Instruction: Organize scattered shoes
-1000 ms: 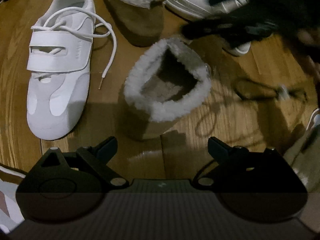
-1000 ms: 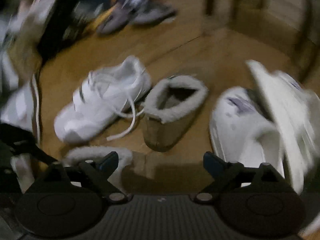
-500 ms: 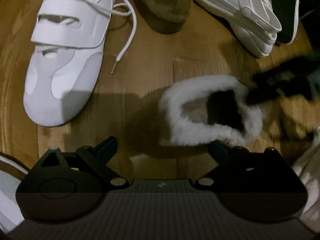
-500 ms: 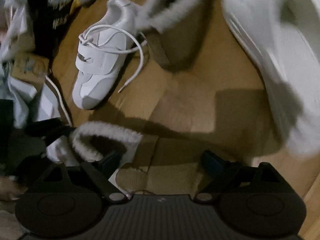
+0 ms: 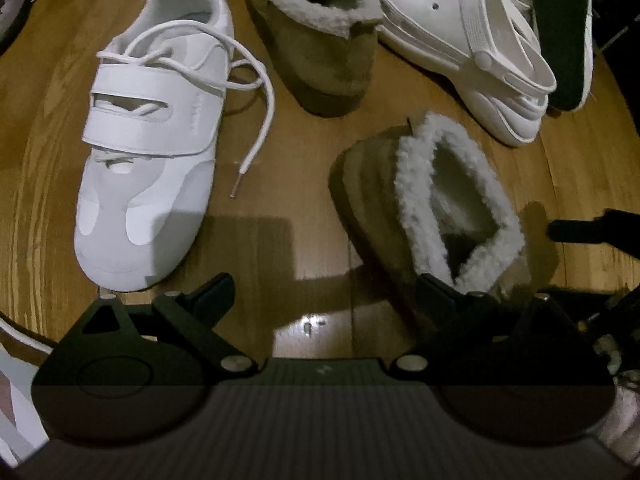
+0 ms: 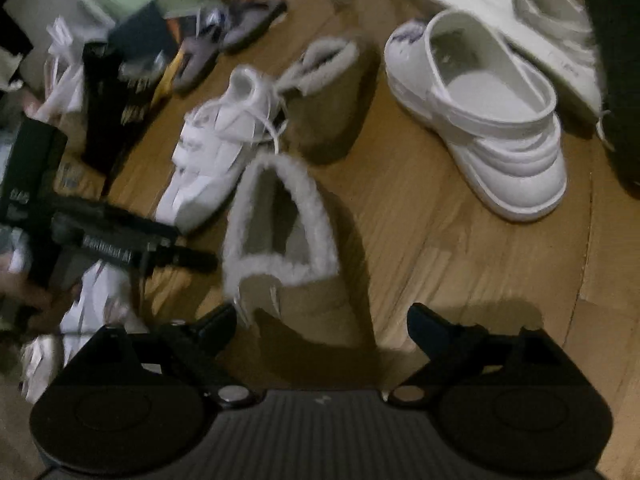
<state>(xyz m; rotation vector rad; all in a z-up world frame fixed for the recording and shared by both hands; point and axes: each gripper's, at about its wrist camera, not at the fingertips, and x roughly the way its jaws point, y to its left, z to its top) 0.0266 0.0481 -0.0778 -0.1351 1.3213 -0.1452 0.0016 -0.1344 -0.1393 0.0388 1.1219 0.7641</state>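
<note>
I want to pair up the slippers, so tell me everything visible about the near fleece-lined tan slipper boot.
The near tan suede-like slipper boot has a thick white fleece collar and lining around a wide-open mouth. It sits on the wooden floor, leaning, with its heel just ahead of the open right tool. The left tool is open beside it; whether either touches it is unclear. A matching boot stands farther off, apart, by the white strap sneaker.

from my left wrist view, the sneaker (image 5: 156, 148) lies left of the near boot (image 5: 432, 216) on the floor (image 5: 280, 208). the far boot (image 5: 320, 40) sits behind both, with the clog (image 5: 460, 40) just to its right.
</note>
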